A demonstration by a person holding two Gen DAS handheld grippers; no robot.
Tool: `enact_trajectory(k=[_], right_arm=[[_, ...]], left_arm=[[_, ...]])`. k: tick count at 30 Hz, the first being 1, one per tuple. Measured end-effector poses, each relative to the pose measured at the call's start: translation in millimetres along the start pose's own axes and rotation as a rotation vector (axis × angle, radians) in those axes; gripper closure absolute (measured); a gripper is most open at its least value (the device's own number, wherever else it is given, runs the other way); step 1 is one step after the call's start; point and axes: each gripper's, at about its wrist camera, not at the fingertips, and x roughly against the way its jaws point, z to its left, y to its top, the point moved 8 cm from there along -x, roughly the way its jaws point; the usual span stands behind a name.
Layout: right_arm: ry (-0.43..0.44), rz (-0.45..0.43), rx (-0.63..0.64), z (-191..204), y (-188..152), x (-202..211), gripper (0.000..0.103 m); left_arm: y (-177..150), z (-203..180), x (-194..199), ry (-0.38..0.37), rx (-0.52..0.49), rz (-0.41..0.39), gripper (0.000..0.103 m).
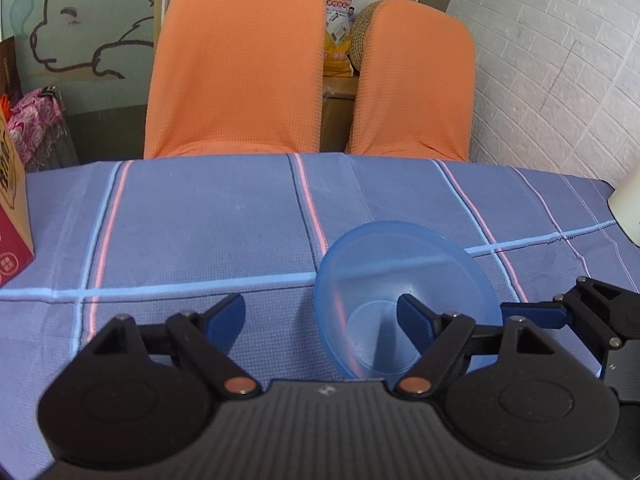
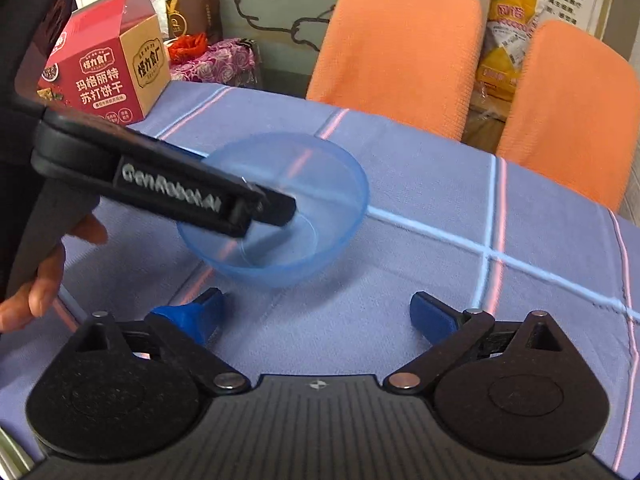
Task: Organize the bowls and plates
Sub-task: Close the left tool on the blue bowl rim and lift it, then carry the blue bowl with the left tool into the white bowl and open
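A translucent blue bowl [image 1: 404, 268] [image 2: 332, 184] stands upright on the blue checked tablecloth [image 1: 180, 220]. My left gripper [image 1: 322, 312] is open and straddles the bowl's left wall, with the right finger [image 1: 416, 318] inside the bowl and the left finger outside it. In the right wrist view that black finger [image 2: 276, 208] dips into the bowl from the left. My right gripper [image 2: 320, 314] is open and holds nothing, a short way in front of the bowl. One of its blue fingers [image 1: 532, 314] shows beside the bowl's right rim.
A red cracker box [image 2: 100, 76] [image 1: 12, 220] stands at the table's left edge. Two orange-covered chairs [image 1: 240, 60] [image 2: 400, 40] stand behind the far edge. A white object [image 1: 628, 208] sits at the right edge. A person's hand [image 2: 40, 280] grips the left handle.
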Motion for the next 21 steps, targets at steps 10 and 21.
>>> enact_trajectory(k=[10,21], right_arm=[[0.045,-0.064,0.053,8.8,21.5,-15.4,0.036],[0.041,-0.153,0.085,19.7,26.4,40.5,0.04]], left_arm=[[-2.7,-10.7,-2.9,0.031,-0.047,-0.006,0.029],[3.2,-45.7,43.4,-0.053,-0.113,-0.029,0.065]])
